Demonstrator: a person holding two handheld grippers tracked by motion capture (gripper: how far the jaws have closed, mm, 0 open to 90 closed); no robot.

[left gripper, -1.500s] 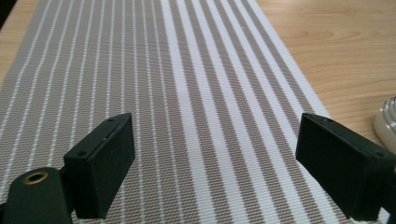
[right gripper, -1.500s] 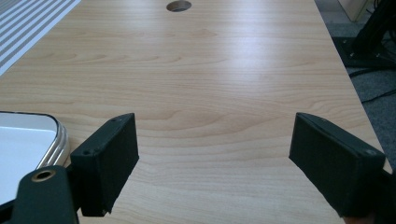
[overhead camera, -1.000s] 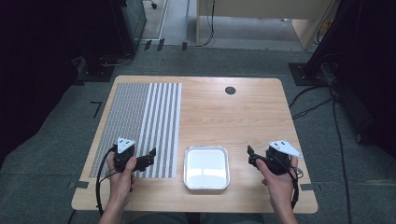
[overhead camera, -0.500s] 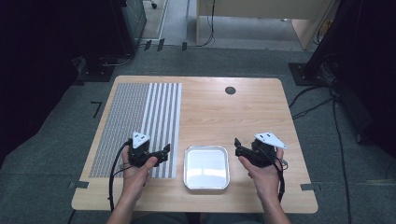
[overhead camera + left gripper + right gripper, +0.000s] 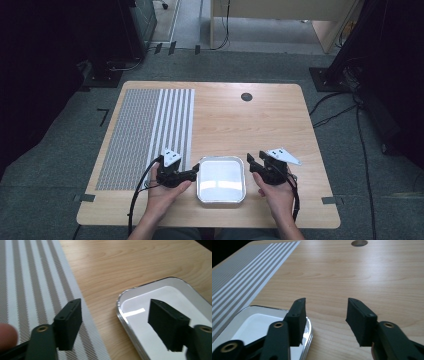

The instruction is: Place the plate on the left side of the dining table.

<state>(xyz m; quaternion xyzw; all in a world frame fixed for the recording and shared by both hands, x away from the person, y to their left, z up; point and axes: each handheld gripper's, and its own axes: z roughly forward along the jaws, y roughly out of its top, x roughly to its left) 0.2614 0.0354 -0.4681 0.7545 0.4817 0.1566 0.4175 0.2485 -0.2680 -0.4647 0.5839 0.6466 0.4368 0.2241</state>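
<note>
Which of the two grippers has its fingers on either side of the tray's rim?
The left gripper: one finger is over the striped mat, the other over the tray. The right gripper sits beside it.

Both forearms are bare, no sleeves. Each hand carries a black gripper: the left gripper (image 5: 192,173) and the right gripper (image 5: 251,162) each have a pale grey three-cornered plate on top, brass-coloured pivot rivets, small screw holes in blocky jaws, and a trailing black cable.
</note>
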